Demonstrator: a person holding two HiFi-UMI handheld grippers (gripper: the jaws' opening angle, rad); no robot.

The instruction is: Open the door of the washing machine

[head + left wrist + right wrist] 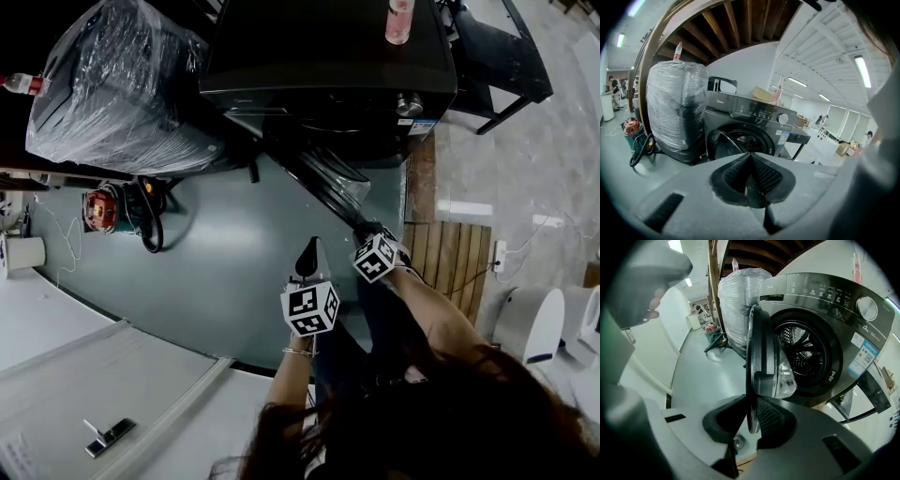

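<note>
The dark front-loading washing machine (pixel 328 66) stands at the top of the head view. Its round door (pixel 761 357) is swung out wide, and the drum (pixel 806 352) behind it lies open to view. My right gripper (pixel 751 414) is shut on the door's outer rim, which runs between both pads. In the head view the same gripper (pixel 367 231) sits at the far end of the open door (pixel 328 183). My left gripper (pixel 750 161) is shut with nothing in it. It hovers over the floor to the left of the door (pixel 311 246) and faces the machine (pixel 750 126).
A plastic-wrapped appliance (pixel 122 84) stands left of the machine. A pink bottle (pixel 398 21) stands on the machine's top. A red tool with a black hose (pixel 101 208) lies on the floor at left. A wooden pallet (pixel 450 253) and a black stand (pixel 497 47) are at right.
</note>
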